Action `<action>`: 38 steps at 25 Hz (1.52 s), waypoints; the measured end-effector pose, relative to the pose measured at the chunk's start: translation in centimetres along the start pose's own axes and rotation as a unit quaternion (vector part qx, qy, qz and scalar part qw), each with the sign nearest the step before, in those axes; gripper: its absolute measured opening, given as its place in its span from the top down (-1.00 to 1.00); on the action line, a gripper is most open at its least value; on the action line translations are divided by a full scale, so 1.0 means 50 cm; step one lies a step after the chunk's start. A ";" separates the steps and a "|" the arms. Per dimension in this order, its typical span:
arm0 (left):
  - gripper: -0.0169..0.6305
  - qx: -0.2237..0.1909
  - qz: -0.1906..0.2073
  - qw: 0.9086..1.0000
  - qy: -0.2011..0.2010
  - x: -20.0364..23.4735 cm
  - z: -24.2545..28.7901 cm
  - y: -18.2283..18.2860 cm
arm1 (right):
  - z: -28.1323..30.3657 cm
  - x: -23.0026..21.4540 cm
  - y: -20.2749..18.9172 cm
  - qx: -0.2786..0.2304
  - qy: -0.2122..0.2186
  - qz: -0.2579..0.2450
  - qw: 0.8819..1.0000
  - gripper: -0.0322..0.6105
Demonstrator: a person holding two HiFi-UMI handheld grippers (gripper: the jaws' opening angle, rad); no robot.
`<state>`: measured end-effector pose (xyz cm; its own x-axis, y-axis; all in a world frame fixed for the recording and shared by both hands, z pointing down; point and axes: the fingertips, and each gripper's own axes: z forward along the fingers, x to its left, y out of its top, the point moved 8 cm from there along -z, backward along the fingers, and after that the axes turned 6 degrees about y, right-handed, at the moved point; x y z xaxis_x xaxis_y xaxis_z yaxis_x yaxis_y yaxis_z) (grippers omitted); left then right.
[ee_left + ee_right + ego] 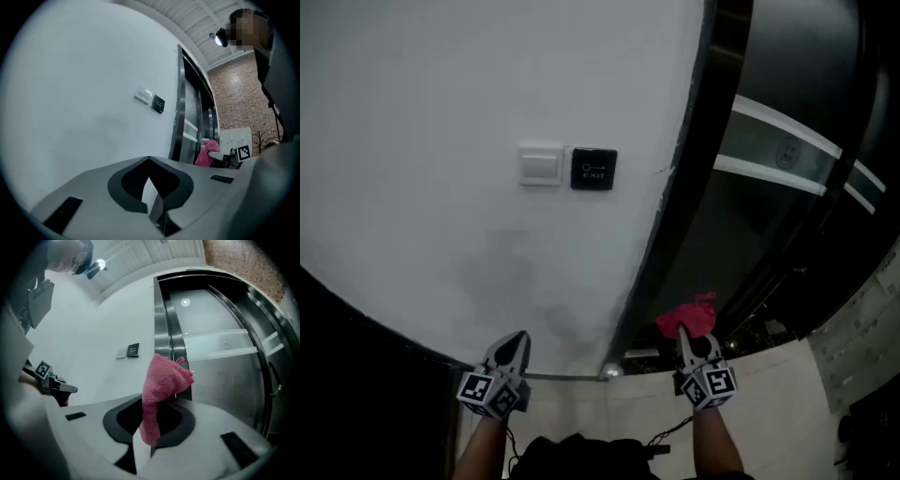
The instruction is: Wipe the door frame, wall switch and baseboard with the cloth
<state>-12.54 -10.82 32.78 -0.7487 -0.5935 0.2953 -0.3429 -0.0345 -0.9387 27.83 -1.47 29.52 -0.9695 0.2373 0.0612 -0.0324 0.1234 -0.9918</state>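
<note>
Pink cloth (686,319): bunched, pinched between the jaws of the right gripper (685,342), held up before the dark door frame (670,216), near its foot. Left gripper (516,342): jaws pressed together, nothing between them, pointed at the white wall (422,141). Wall switch (540,166): white, just beside a black exit plate (593,170), left of the frame, apart from both grippers.

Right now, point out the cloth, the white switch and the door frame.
cloth (161,380), right gripper view, its bunched middle.
white switch (540,166), head view, centre of its plate.
door frame (680,202), head view, dark left upright.
</note>
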 end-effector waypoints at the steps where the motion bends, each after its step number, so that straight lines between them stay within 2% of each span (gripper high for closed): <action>1: 0.97 0.012 0.008 1.000 0.015 0.011 -0.003 0.002 | 0.021 0.007 0.010 0.015 0.011 -0.023 1.000 0.73; 3: 0.97 0.031 0.015 0.999 0.038 0.028 -0.012 0.008 | 0.062 0.022 0.031 0.052 0.035 -0.092 0.994 0.73; 4: 0.97 0.035 0.013 0.998 0.043 0.034 -0.018 0.011 | 0.083 0.031 0.045 0.071 0.048 -0.144 0.986 0.73; 6: 0.97 0.035 0.010 0.998 0.045 0.044 -0.028 0.017 | 0.128 0.041 0.084 0.100 0.068 -0.266 0.956 0.73; 7: 0.97 0.034 0.013 0.998 0.046 0.050 -0.032 0.020 | 0.152 0.042 0.109 0.109 0.072 -0.332 0.934 0.73; 9: 0.97 0.035 0.019 0.998 0.046 0.062 -0.035 0.023 | 0.196 0.036 0.166 0.120 0.063 -0.459 0.878 0.73; 10: 0.97 0.037 0.019 0.998 0.043 0.066 -0.036 0.023 | 0.215 0.031 0.195 0.122 0.053 -0.509 0.851 0.73; 11: 0.97 0.038 0.018 0.998 0.041 0.068 -0.037 0.022 | 0.231 0.025 0.225 0.120 0.040 -0.546 0.828 0.73; 12: 0.97 0.039 0.017 0.998 0.039 0.070 -0.037 0.022 | 0.246 0.018 0.257 0.114 0.027 -0.571 0.812 0.73; 13: 0.97 0.040 0.016 0.998 0.038 0.072 -0.035 0.022 | 0.259 0.009 0.290 0.105 0.014 -0.586 0.803 0.73; 15: 0.97 0.040 0.018 0.998 0.038 0.073 -0.023 0.024 | 0.282 -0.008 0.354 0.087 -0.017 -0.605 0.791 0.72; 18: 0.97 0.039 0.026 0.998 0.031 0.068 -0.003 0.029 | 0.313 -0.033 0.417 0.079 -0.062 -0.636 0.766 0.73; 19: 0.97 0.037 0.028 0.999 0.028 0.067 0.002 0.030 | 0.323 -0.041 0.427 0.080 -0.072 -0.642 0.759 0.72; 21: 0.97 0.033 0.027 0.999 0.025 0.065 0.008 0.033 | 0.342 -0.053 0.438 0.083 -0.086 -0.646 0.754 0.72; 28: 0.97 0.041 0.021 0.999 0.025 0.067 0.009 0.025 | 0.356 -0.057 0.413 0.075 -0.107 -0.643 0.754 0.73; 32: 0.97 0.043 0.020 0.999 0.023 0.061 0.006 0.021 | 0.356 -0.053 0.384 0.080 -0.103 -0.650 0.748 0.73; 38: 0.97 0.046 0.020 0.998 0.030 0.057 -0.002 0.019 | 0.351 -0.050 0.355 0.093 -0.096 -0.653 0.745 0.73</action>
<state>-15.07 -12.49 32.74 -0.7940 -0.5476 0.2640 -0.2596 -0.0872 -0.9618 25.41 -16.80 9.80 -0.0967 -0.1117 0.9890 -0.9951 -0.0120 -0.0986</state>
